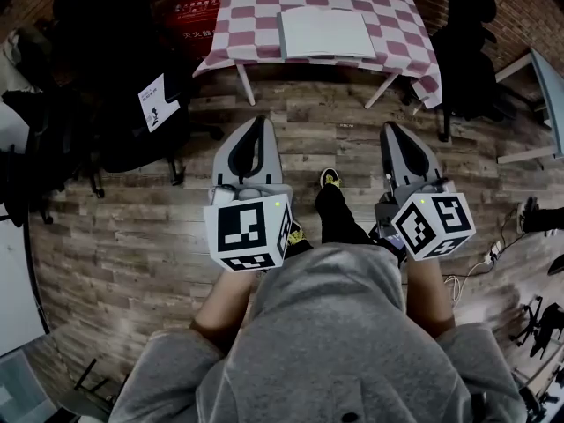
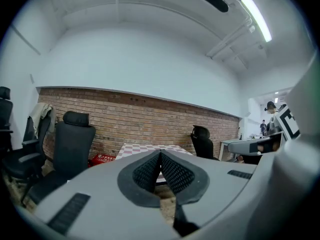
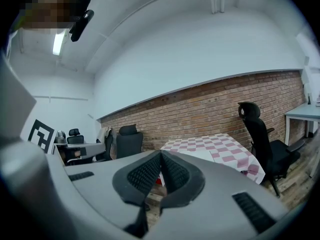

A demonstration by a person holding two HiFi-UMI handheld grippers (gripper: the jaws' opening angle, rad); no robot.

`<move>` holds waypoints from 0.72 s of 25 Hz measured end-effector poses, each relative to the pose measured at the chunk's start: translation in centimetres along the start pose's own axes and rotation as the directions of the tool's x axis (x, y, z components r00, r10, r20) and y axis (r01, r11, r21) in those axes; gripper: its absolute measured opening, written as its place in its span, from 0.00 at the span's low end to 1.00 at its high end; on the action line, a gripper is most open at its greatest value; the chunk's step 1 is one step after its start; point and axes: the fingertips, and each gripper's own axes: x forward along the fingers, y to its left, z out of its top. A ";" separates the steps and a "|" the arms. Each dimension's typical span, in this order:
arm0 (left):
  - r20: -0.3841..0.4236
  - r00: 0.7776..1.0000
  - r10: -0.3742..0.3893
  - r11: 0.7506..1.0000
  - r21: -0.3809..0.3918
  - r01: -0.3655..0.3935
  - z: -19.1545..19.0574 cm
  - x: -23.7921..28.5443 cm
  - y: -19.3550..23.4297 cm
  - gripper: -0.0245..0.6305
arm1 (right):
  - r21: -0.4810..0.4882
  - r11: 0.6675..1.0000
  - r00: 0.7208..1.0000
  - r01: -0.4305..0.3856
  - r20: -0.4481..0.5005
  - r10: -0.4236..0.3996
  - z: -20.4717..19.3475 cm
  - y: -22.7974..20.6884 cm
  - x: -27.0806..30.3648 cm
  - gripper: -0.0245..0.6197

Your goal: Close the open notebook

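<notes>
A white notebook (image 1: 326,32) lies flat on the pink-and-white checkered table (image 1: 397,25) at the top of the head view, far ahead of both grippers. My left gripper (image 1: 256,122) and right gripper (image 1: 389,128) are held side by side over the wooden floor, well short of the table, both pointing toward it. Each is shut with nothing between its jaws. In the left gripper view the jaws (image 2: 160,154) meet, with the table (image 2: 140,148) behind them. In the right gripper view the closed jaws (image 3: 161,154) partly hide the table (image 3: 225,146) and a white patch, seemingly the notebook (image 3: 201,154).
Black office chairs (image 1: 115,86) crowd the left; another chair (image 1: 467,51) stands right of the table. A red box (image 1: 189,16) sits under the table's left side. A white desk (image 1: 542,86) is at far right, and cables (image 1: 493,254) lie on the floor.
</notes>
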 end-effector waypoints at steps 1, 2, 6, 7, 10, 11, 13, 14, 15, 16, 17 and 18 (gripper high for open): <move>0.001 1.000 0.001 1.000 0.006 -0.001 0.1 0.1 0.0 0.05 | -0.001 1.000 1.000 -0.002 0.001 0.002 0.0 0.0 0.1 0.08; 0.002 1.000 0.003 1.000 0.012 -0.003 0.1 0.2 0.0 0.05 | 0.000 1.000 1.000 -0.005 0.002 0.005 0.0 -0.1 0.3 0.08; -0.007 1.000 0.003 1.000 0.027 -0.003 0.0 0.9 -0.2 0.05 | 0.004 1.000 1.000 -0.014 0.003 0.014 0.0 -0.6 0.8 0.08; -0.008 1.000 0.003 1.000 0.028 -0.002 0.0 1.1 -0.3 0.05 | 0.004 1.000 1.000 -0.015 0.003 0.015 0.0 -0.8 1.0 0.08; -0.013 1.000 0.001 1.000 0.030 0.000 0.1 1.7 -0.4 0.05 | 0.006 1.000 1.000 -0.021 0.003 0.021 0.0 -1.2 1.5 0.08; -0.015 1.000 0.000 1.000 0.031 0.000 0.1 2.0 -0.4 0.05 | 0.005 1.000 1.000 -0.024 0.002 0.024 0.0 -1.3 1.7 0.08; -0.020 1.000 0.001 0.999 0.032 0.000 0.1 2.6 -0.3 0.05 | 0.004 1.000 1.000 -0.026 -0.001 0.026 0.0 -1.6 2.3 0.08; -0.022 1.000 0.002 0.999 0.034 -0.001 0.1 2.9 -0.3 0.05 | 0.006 1.000 1.000 -0.028 -0.002 0.028 0.0 -1.8 2.5 0.08; -0.023 1.000 0.004 0.999 0.039 -0.003 0.1 3.3 -0.3 0.05 | 0.008 1.000 1.000 -0.030 -0.002 0.030 0.0 -2.0 2.8 0.08; -0.024 1.000 0.006 0.999 0.045 -0.005 0.1 3.7 -0.2 0.05 | 0.011 0.999 0.999 -0.032 -0.002 0.032 0.0 -2.3 3.1 0.08; -0.024 1.000 0.009 0.999 0.052 -0.008 0.1 4.1 -0.2 0.05 | 0.013 0.999 0.999 -0.035 -0.004 0.035 0.0 -2.6 3.4 0.08; -0.025 1.000 0.012 0.998 0.057 -0.010 0.2 4.5 -0.2 0.05 | 0.014 0.999 0.999 -0.036 -0.006 0.036 0.0 -2.9 3.8 0.08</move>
